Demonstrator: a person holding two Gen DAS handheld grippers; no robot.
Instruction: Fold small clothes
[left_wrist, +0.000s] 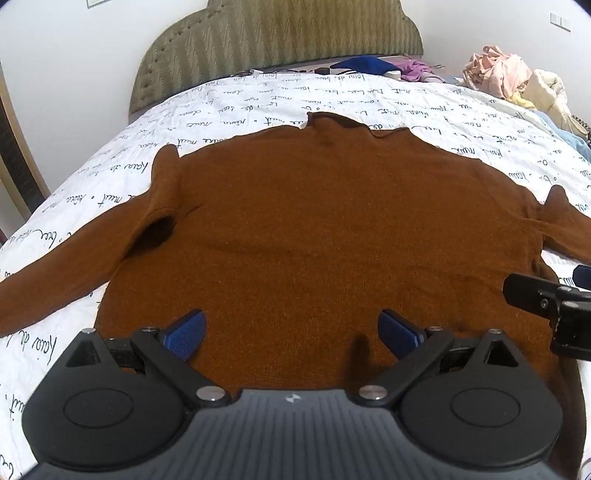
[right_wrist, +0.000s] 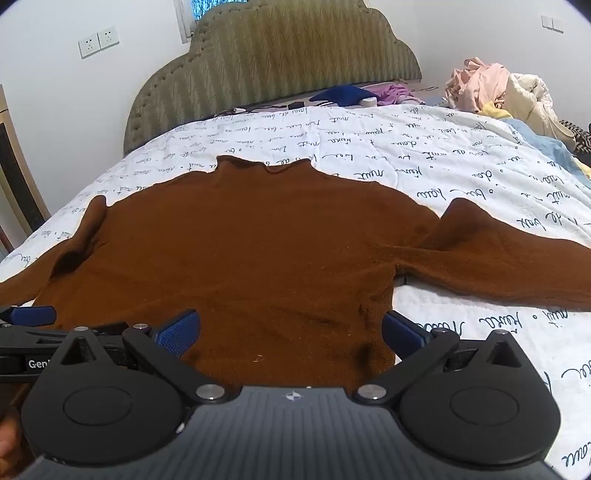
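Observation:
A brown knit sweater (left_wrist: 314, 221) lies flat on the bed, collar toward the headboard, both sleeves spread out to the sides; it also shows in the right wrist view (right_wrist: 240, 251). My left gripper (left_wrist: 291, 332) is open, hovering over the sweater's lower hem area, empty. My right gripper (right_wrist: 291, 332) is open and empty over the hem near the sweater's right side edge. The right gripper's finger shows at the right edge of the left wrist view (left_wrist: 546, 299). The left gripper's finger shows at the left edge of the right wrist view (right_wrist: 33, 315).
A white quilt with black script (left_wrist: 258, 99) covers the bed. A green padded headboard (left_wrist: 277, 40) stands at the far end. A pile of clothes (left_wrist: 517, 81) lies at the far right, with blue and purple garments (left_wrist: 373, 66) by the headboard.

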